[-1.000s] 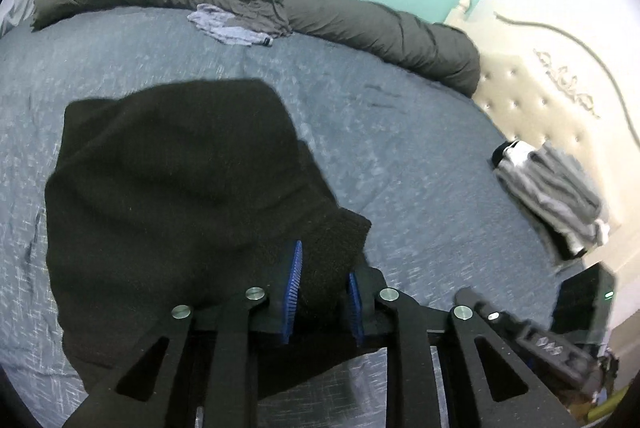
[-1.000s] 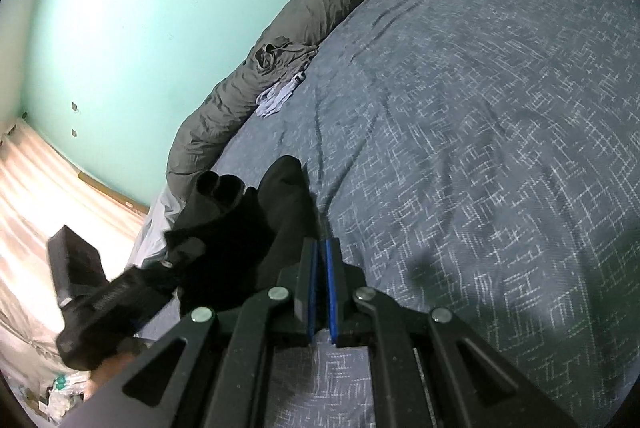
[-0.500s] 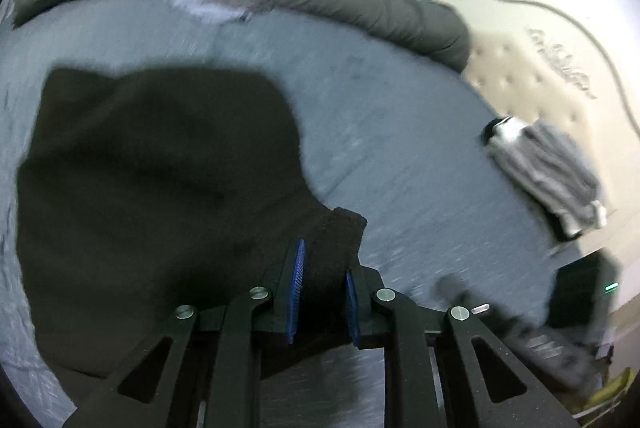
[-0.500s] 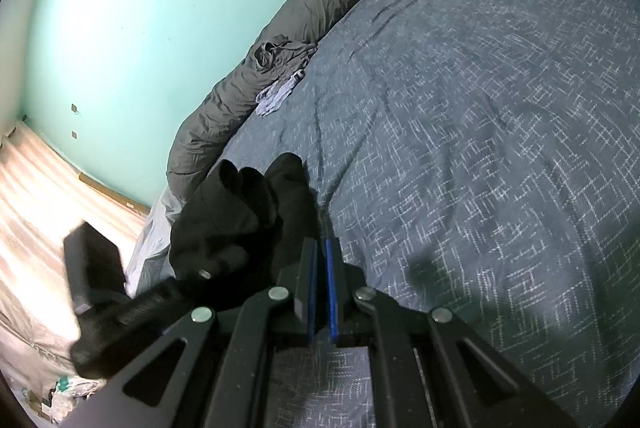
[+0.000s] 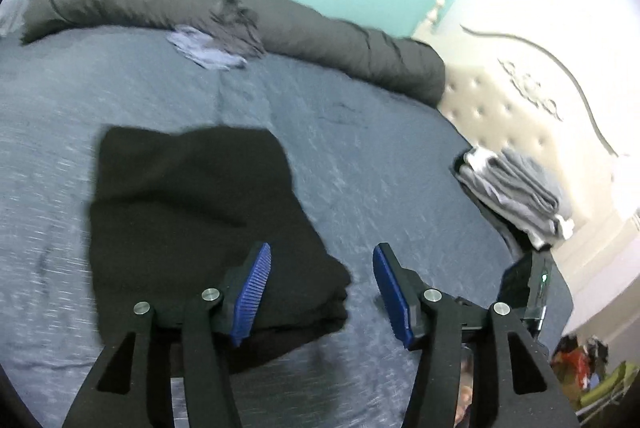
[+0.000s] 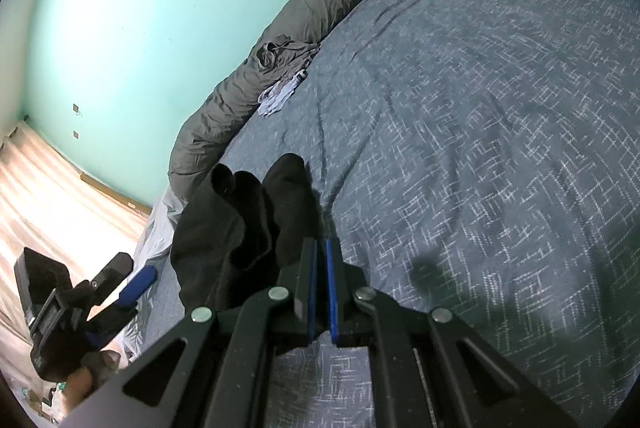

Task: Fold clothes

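A black garment point(image 5: 188, 212) lies folded on the blue bedspread point(image 5: 360, 156). My left gripper point(image 5: 322, 292) is open just above its near right corner, with the blue pads point(image 5: 252, 288) spread wide and nothing held. In the right wrist view the same black garment point(image 6: 244, 224) bunches up just left of my right gripper point(image 6: 320, 248). That gripper is shut, its pads nearly touching, and I see no cloth between them. The left gripper point(image 6: 80, 308) shows at the lower left of that view, in a person's hand.
A rolled grey duvet point(image 5: 280, 24) runs along the teal wall, with a pale cloth point(image 5: 204, 48) and a crumpled grey garment point(image 5: 236, 24) against it. A stack of folded grey clothes point(image 5: 516, 188) sits by the padded headboard point(image 5: 520, 100). Bare bedspread point(image 6: 480, 148) stretches to the right.
My left gripper has opened and let go of the black garment's corner, which now rests on the folded pile. The right gripper stays shut in about the same place.
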Motion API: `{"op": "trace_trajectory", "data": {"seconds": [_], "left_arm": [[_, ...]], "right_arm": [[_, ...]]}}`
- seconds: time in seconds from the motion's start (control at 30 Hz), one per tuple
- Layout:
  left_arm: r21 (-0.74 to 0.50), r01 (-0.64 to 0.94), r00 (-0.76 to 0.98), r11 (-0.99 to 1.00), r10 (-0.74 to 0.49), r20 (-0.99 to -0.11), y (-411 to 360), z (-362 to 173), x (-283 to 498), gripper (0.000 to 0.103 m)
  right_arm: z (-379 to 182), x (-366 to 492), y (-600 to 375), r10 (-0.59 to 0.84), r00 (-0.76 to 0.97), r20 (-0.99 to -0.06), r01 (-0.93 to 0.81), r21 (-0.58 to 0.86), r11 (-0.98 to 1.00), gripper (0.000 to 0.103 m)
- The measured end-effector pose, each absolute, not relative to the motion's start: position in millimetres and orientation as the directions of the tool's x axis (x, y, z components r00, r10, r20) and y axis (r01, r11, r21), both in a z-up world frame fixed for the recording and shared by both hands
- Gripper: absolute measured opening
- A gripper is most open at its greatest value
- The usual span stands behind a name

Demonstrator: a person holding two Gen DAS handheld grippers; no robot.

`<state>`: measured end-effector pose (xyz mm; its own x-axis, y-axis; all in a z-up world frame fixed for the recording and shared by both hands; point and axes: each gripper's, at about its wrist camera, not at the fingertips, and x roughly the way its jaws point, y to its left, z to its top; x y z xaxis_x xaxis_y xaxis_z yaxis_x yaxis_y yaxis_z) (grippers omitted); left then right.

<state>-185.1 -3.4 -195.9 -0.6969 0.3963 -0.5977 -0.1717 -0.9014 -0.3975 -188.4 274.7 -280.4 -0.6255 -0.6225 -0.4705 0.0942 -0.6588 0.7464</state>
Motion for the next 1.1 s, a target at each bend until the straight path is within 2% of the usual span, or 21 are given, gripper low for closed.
{"op": "trace_trajectory", "data": {"seconds": [0.27,0.47,0.57,0.63,0.77,0.87,1.03,1.07,1.1], "left_arm": [[-0.384,0.039,-0.739,-0.923,0.232,-0.633,-82,-235,-181,0.057],[-0.430,0.075,-0.728,-0.900,0.246,-0.640,-99,-268,-182,0.057],[-0.441,0.066,-0.723,-0.895,0.262,-0.640,-98,-273,-182,0.057],[-0.452,0.063,-0.719,-0.890,0.274,-0.639,-99,-275,-181,0.058],[-0.460,0.041,-0.706,-0.887,0.299,-0.642,-100,-273,-176,0.057],[-0.453,0.028,-0.695,-0.891,0.309,-0.649,-101,-273,-173,0.057],[-0.445,0.020,-0.688,-0.895,0.311,-0.655,-99,-274,-174,0.057],[-0.442,0.018,-0.687,-0.897,0.310,-0.657,-98,-274,-175,0.057],[-0.443,0.018,-0.687,-0.896,0.311,-0.657,-98,-274,-175,0.058]], "right_arm": [[-274,-189,261,-0.650,-0.621,-0.438,0.153,0.746,-0.648,0.004],[-271,-190,244,-0.680,-0.594,-0.430,0.219,0.726,-0.652,0.006],[-272,-191,237,-0.700,-0.580,-0.416,0.233,0.739,-0.632,0.018],[-275,-193,233,-0.720,-0.565,-0.402,0.235,0.759,-0.608,0.035],[-278,-196,219,-0.750,-0.537,-0.387,0.248,0.777,-0.578,0.036],[-282,-200,210,-0.767,-0.523,-0.371,0.244,0.798,-0.552,0.043],[-290,-200,210,-0.771,-0.522,-0.364,0.206,0.824,-0.528,0.041],[-292,-200,209,-0.772,-0.522,-0.363,0.199,0.829,-0.523,0.036],[-294,-200,209,-0.773,-0.522,-0.361,0.191,0.833,-0.519,0.018]]}}
